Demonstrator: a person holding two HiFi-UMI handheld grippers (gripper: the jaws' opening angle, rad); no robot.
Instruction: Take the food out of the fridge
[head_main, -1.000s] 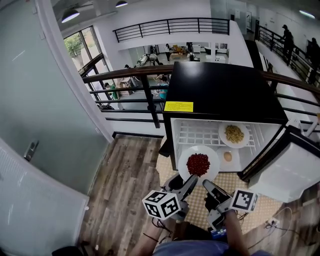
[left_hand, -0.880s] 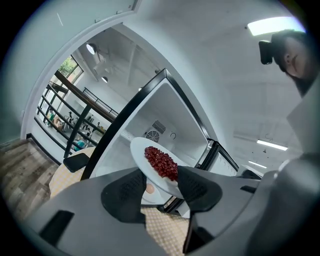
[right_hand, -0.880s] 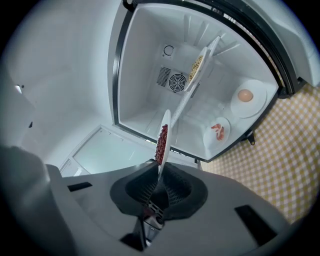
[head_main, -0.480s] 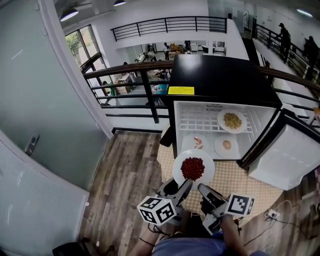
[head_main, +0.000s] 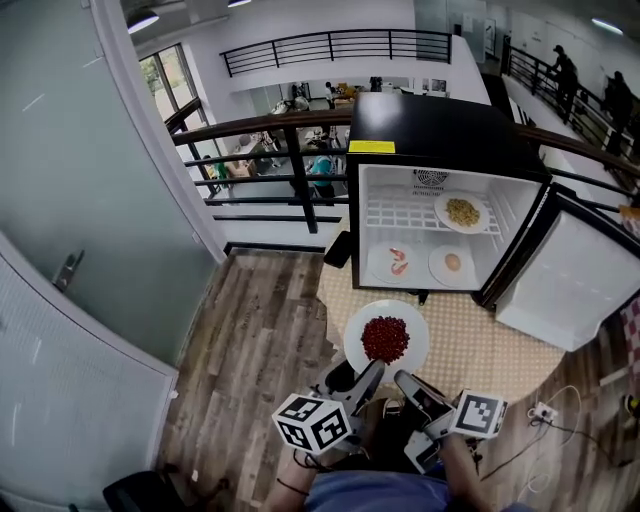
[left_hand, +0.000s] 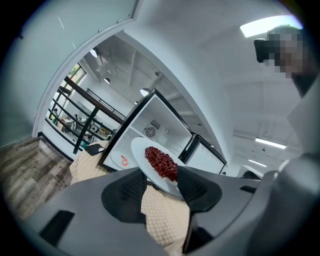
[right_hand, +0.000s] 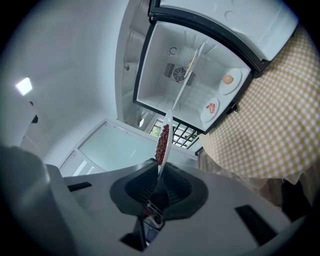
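Left tool (head_main: 368, 375), right tool (head_main: 404, 381), both clamped.

- Floor: wood planks (head_main: 250, 330), grey-brown, laid lengthwise.
- Mat: yellow-and-white check (head_main: 470, 350), lying on the planks.
- Left wall: pale teal glass partition (head_main: 70, 140) in a white frame, with a metal door handle (head_main: 66, 270).
- Railing: black bars under a brown wooden handrail (head_main: 260, 124), standing at the edge of the floor; beyond it, a lower level (head_main: 310, 150) with people and furniture, too small to itemise.
- Upper gallery: black railing (head_main: 335, 45) above a white wall (head_main: 290, 75).
- Window: tall, dark-framed (head_main: 165, 85), greenery outside.
- Lighting: round ceiling lamp (head_main: 142, 20), lit; strip light (head_main: 610, 27) at far right.
- Sundry: white power strip with cable (head_main: 545, 412) on the floor, lower right.
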